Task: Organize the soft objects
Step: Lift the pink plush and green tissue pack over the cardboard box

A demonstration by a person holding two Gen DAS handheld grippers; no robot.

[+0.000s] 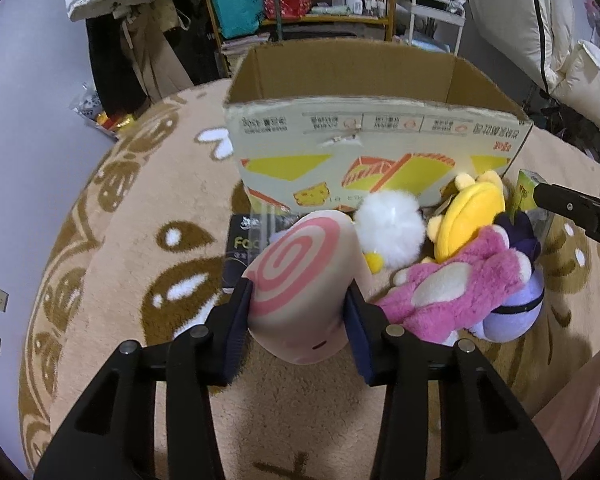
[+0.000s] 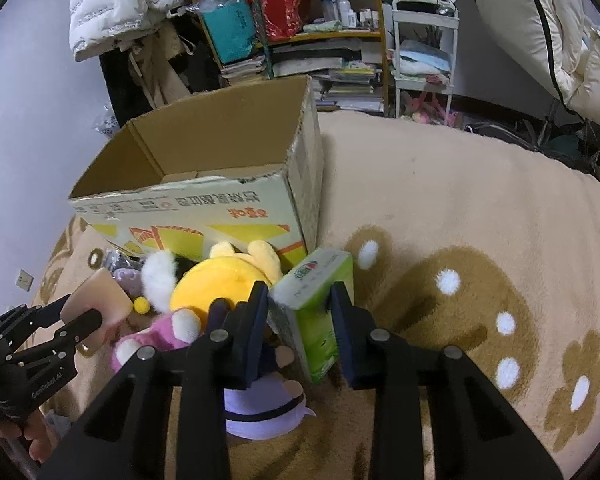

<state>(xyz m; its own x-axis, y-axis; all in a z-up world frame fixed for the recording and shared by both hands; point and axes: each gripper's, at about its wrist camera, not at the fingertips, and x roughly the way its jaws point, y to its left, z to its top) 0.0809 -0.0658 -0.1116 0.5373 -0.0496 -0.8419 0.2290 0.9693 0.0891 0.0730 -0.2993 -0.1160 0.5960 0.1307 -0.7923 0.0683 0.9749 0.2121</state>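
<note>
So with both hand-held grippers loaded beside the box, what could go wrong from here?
1. The left hand-held gripper pinches the swirl cushion near its lower end; the squashy cushion may slip out during the lift.
2. The right hand-held gripper clamps the green tissue pack hard against the cardboard box, whose tall wall could snag it.

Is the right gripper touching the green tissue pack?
Touching. The right wrist view shows the right gripper with both fingers pressed against opposite sides of the green tissue pack, no gap on either side.
</note>
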